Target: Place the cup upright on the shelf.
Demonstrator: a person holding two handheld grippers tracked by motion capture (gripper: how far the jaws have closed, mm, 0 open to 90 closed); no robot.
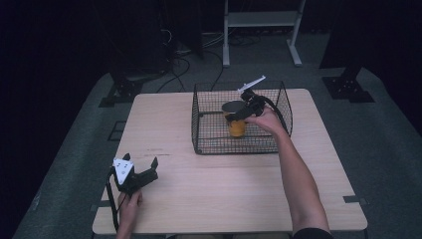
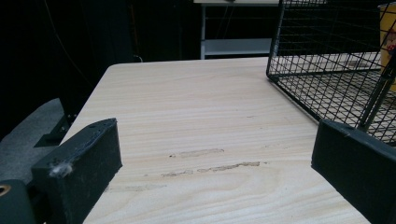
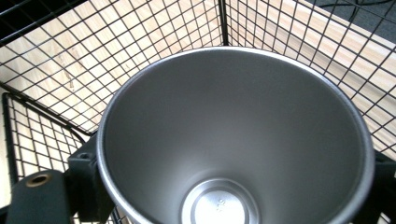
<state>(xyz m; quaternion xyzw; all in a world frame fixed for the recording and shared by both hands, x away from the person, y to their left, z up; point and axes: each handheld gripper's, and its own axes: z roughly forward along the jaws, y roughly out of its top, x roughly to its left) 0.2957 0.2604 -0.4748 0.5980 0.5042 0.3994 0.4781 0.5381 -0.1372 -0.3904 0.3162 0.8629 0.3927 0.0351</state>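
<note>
Cup (image 1: 236, 121) with orange wall is inside the wire basket (image 1: 209, 142), and the right claw (image 1: 242, 111) is clamped on it. Judging by this, only release remains. The left claw (image 1: 144, 172) rests on the table (image 1: 224, 184), jaws apart.

Probably a lab or recording studio: black curtains (image 1: 59, 45) around a lone wooden table (image 1: 224, 184), floor cables (image 1: 184, 64), stand bases (image 1: 348, 87).

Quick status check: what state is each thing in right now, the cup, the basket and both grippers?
Yellow cup: upright inside the basket, open top, empty steel interior, gripped.
Wire basket: upright on the table, open top, holding the cup.
Right gripper: shut on the cup's sides.
Left gripper: jaws open, holding nothing, low over the table.
</note>
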